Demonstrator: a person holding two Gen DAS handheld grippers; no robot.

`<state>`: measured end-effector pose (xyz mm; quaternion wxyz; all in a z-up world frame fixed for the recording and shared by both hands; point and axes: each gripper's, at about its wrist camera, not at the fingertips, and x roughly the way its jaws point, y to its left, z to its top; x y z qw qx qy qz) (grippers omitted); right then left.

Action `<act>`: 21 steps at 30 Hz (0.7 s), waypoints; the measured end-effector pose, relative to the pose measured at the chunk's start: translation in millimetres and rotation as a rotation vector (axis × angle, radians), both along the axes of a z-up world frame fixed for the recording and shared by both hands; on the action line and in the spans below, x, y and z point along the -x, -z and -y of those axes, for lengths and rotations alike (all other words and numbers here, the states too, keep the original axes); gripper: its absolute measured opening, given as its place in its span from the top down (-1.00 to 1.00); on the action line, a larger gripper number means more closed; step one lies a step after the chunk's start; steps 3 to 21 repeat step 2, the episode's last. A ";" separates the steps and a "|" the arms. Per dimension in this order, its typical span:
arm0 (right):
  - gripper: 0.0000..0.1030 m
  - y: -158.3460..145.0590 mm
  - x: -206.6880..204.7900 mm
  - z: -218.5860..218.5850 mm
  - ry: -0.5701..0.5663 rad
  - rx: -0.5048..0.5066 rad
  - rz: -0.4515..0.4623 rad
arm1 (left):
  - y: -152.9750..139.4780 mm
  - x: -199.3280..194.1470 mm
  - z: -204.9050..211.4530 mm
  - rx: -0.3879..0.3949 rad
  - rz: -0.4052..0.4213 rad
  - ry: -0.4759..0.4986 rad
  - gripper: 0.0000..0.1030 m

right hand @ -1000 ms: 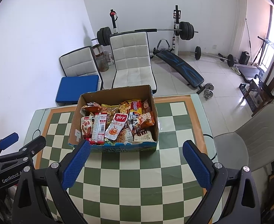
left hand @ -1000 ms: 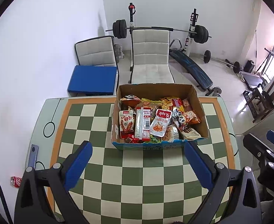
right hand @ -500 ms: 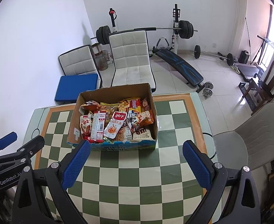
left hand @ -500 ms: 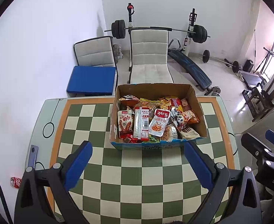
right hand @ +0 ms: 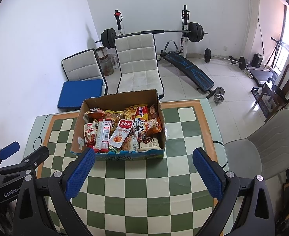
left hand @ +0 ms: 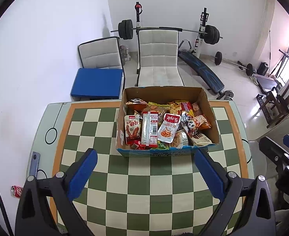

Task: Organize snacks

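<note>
An open cardboard box point(left hand: 207, 106) point(right hand: 79, 133) stands on the far half of a green-and-cream chequered table point(left hand: 144, 192) point(right hand: 144, 186). It is full of snack packets, among them a red-and-white packet point(left hand: 169, 127) point(right hand: 122, 132) and a long white bar pack point(left hand: 149, 130) point(right hand: 103, 135). My left gripper point(left hand: 144, 167) is open and empty, above the table in front of the box. My right gripper point(right hand: 144, 165) is open and empty, also short of the box. Each gripper shows at the edge of the other's view.
Two white chairs point(left hand: 158, 59) point(left hand: 100, 54) stand behind the table, one with a blue cushion point(left hand: 97, 84). A grey chair point(right hand: 262, 143) is at the table's right. Weight bench and barbells lie on the floor beyond. A red can point(left hand: 16, 190) lies on the floor at left.
Both grippers have drifted back a little; the box sits slightly higher in both views. Both stay open and empty.
</note>
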<state>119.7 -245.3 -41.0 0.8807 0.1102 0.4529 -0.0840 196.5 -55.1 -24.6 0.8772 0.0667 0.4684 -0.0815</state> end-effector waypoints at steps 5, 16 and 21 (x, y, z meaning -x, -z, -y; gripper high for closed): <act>-0.96 0.0 0.0 0.0 0.001 -0.001 0.000 | 0.1 -1.4 -1.1 0.007 -0.004 0.001 -0.96; -0.96 0.0 0.0 0.0 0.001 -0.001 0.000 | 0.1 -1.4 -1.1 0.007 -0.004 0.001 -0.96; -0.96 0.0 0.0 0.0 0.001 -0.001 0.000 | 0.1 -1.4 -1.1 0.007 -0.004 0.001 -0.96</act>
